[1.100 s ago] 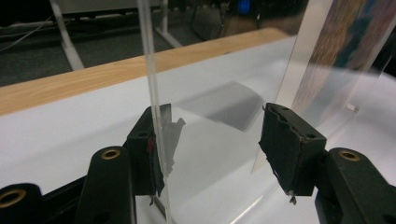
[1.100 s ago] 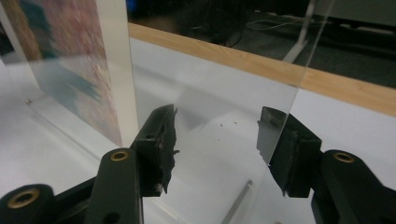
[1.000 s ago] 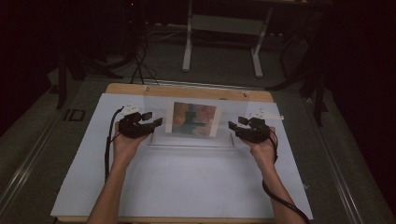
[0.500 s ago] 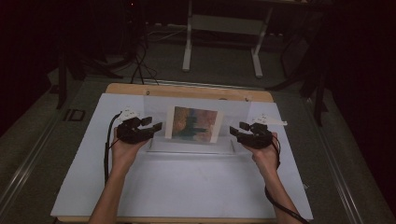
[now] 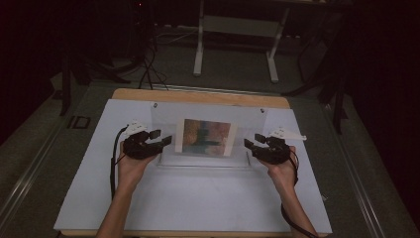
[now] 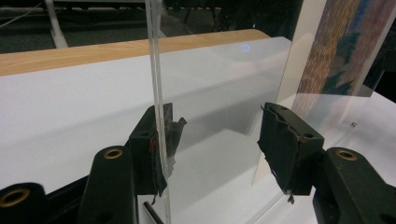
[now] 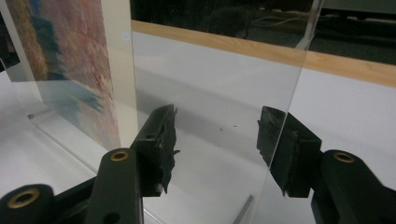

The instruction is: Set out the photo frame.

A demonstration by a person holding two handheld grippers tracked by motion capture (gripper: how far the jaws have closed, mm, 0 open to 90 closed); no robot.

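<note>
High view: a clear acrylic picture stand with a colourful painted print [image 5: 207,138] stands upright on the white worktop [image 5: 198,198], its long axis running nine to three o'clock. The left hand-held gripper [image 5: 166,141] sits at its nine o'clock end, the right hand-held gripper [image 5: 249,144] at its three o'clock end, both about equally near.

Left gripper view: the jaws stand apart, and the stand's clear edge [image 6: 156,93] rises by the left pad; it may just touch, though glare makes this hard to tell.

Right gripper view: jaws likewise apart, the clear pane's edge [image 7: 292,93] crossing before the right pad, unclamped.
</note>
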